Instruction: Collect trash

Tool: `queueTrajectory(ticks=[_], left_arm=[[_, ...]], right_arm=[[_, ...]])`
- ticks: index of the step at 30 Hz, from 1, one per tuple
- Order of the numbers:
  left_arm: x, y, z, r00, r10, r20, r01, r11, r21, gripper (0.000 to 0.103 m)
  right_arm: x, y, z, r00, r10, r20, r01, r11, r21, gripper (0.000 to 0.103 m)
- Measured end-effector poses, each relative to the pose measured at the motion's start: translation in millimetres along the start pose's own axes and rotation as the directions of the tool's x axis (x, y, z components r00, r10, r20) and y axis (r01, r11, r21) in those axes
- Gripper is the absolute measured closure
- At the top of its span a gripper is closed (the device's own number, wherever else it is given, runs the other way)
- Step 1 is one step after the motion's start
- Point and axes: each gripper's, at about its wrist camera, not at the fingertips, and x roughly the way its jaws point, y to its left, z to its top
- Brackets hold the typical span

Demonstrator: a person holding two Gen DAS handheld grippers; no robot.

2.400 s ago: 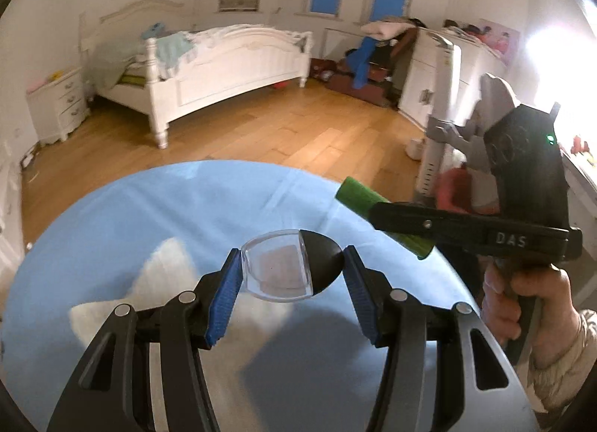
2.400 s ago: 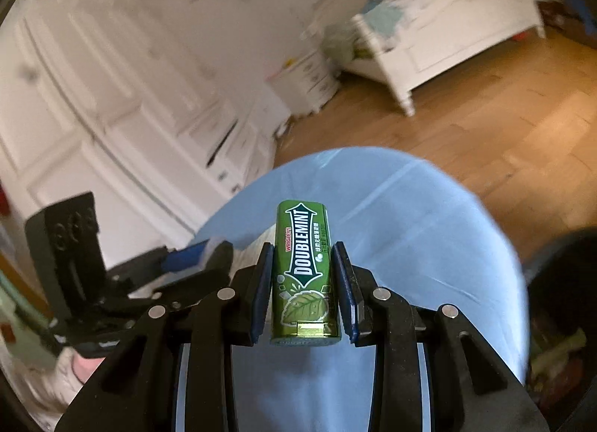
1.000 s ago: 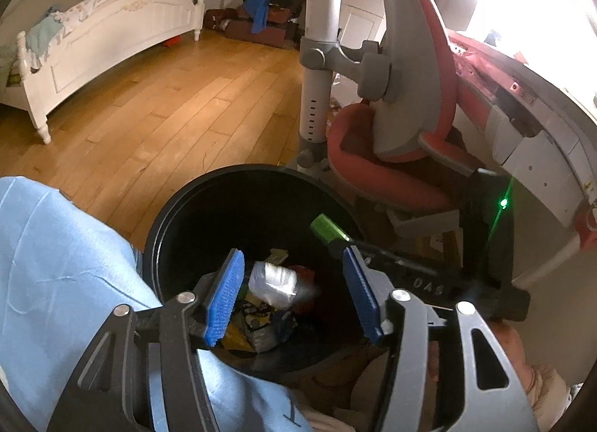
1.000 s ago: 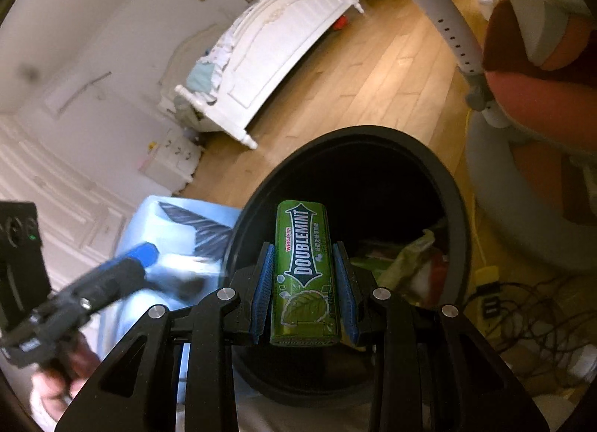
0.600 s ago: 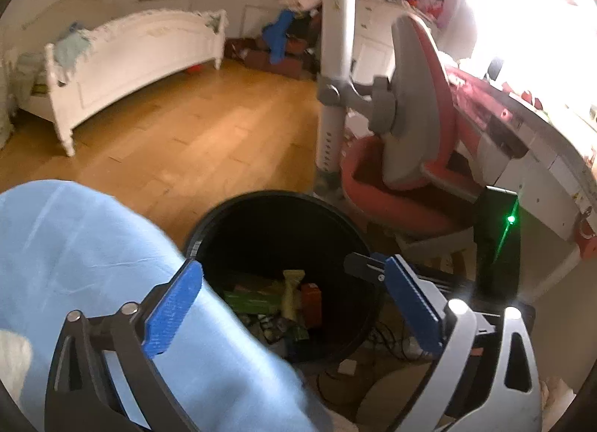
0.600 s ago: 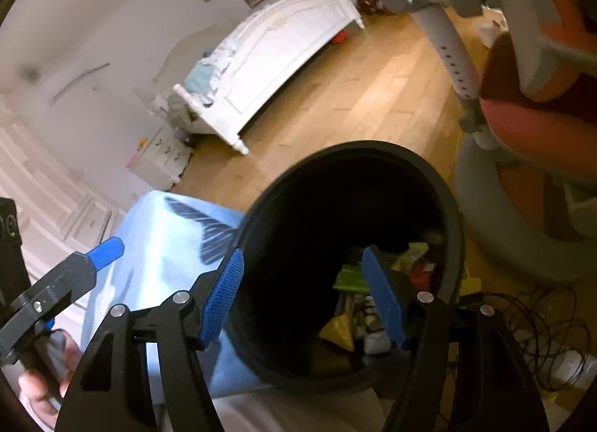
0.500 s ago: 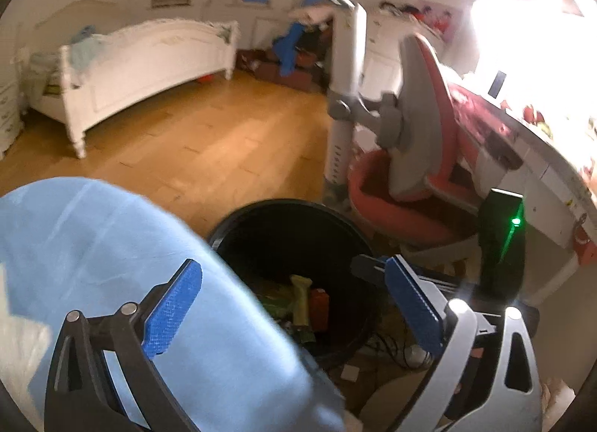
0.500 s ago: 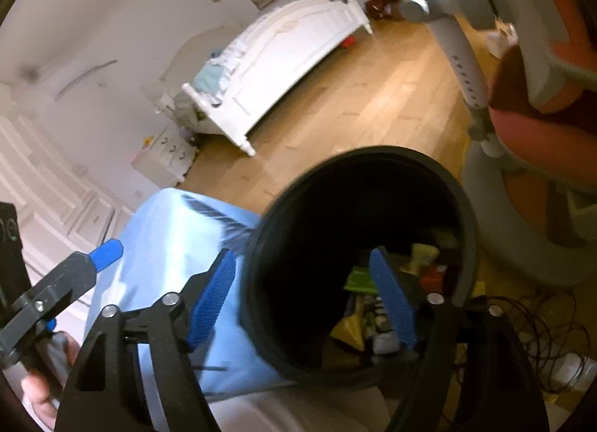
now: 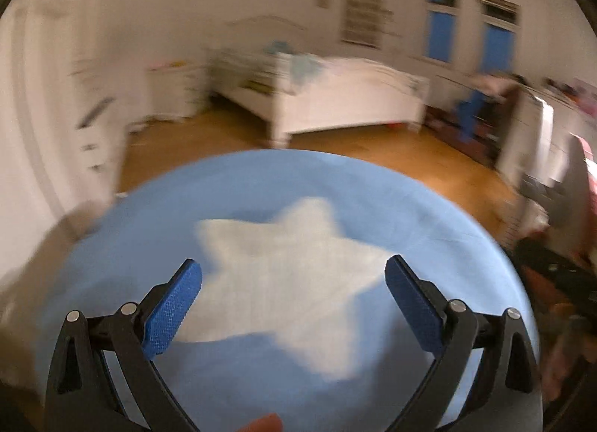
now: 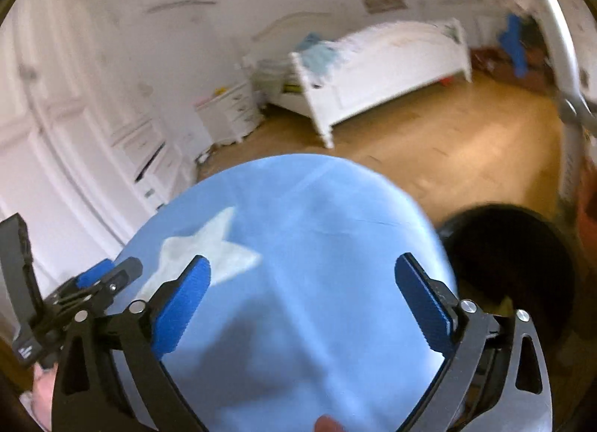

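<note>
My left gripper [image 9: 294, 305] is open and empty above a round table with a light blue cloth [image 9: 238, 193] that has a white star [image 9: 294, 268] on it. My right gripper [image 10: 304, 301] is open and empty over the same blue cloth [image 10: 317, 245]. The black trash bin [image 10: 511, 256] stands on the floor just right of the table in the right wrist view. The left gripper [image 10: 93, 279] shows at the left edge of that view. I see no trash on the cloth. Both views are blurred by motion.
A white bed [image 9: 335, 103] stands across the wooden floor [image 10: 447, 141]. White drawers and cupboards [image 10: 149, 156] line the left wall. A grey chair post [image 10: 559, 59] rises at the right, beyond the bin.
Both grippers opened over the bin and dropped the clear wrapper and the green gum pack in. Both then swung left, back over the blue table.
</note>
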Motion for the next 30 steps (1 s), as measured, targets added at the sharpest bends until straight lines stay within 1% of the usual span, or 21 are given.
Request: queueTrajectory(ticks=[3, 6, 8, 12, 14, 16, 18, 21, 25, 30], left_arm=[[-8, 38, -7, 0.994, 0.108, 0.013, -0.107, 0.993, -0.057, 0.005], [-13, 66, -11, 0.987, 0.159, 0.004, -0.157, 0.982, -0.107, 0.005], [-15, 73, -11, 0.986, 0.169, 0.010, -0.166, 0.978, -0.124, 0.005], [-17, 82, -12, 0.988, 0.156, 0.023, -0.151, 0.979, -0.140, 0.005], [-16, 83, -11, 0.986, 0.163, 0.024, -0.158, 0.977, -0.141, 0.005], [-21, 83, -14, 0.987, 0.158, 0.031, -0.152, 0.979, -0.138, 0.005], [-21, 80, -14, 0.991, 0.129, 0.039, -0.123, 0.984, -0.128, 0.005], [-19, 80, -16, 0.994, 0.104, 0.044, -0.099, 0.989, -0.110, 0.005], [-15, 77, -19, 0.995, 0.091, 0.037, -0.087, 0.991, -0.104, 0.005], [-13, 77, -19, 0.997, 0.076, 0.033, -0.072, 0.992, -0.107, 0.005]], right_arm=[[9, 41, -2, 0.999, 0.008, 0.051, -0.004, 0.997, -0.074, 0.005], [18, 67, -2, 0.994, -0.009, 0.108, 0.021, 0.994, -0.110, 0.005], [23, 75, -3, 0.990, -0.030, 0.140, 0.047, 0.992, -0.118, 0.005], [28, 80, -6, 0.973, -0.096, 0.212, 0.125, 0.984, -0.129, 0.005], [26, 80, -9, 0.961, -0.126, 0.244, 0.162, 0.978, -0.131, 0.005], [23, 79, -10, 0.953, -0.138, 0.271, 0.180, 0.974, -0.135, 0.005], [19, 82, -12, 0.939, -0.148, 0.312, 0.203, 0.967, -0.152, 0.005], [15, 91, -17, 0.925, -0.148, 0.350, 0.226, 0.955, -0.194, 0.005], [12, 101, -23, 0.925, -0.128, 0.358, 0.224, 0.944, -0.243, 0.005], [9, 93, -23, 0.931, -0.121, 0.344, 0.201, 0.957, -0.208, 0.005]])
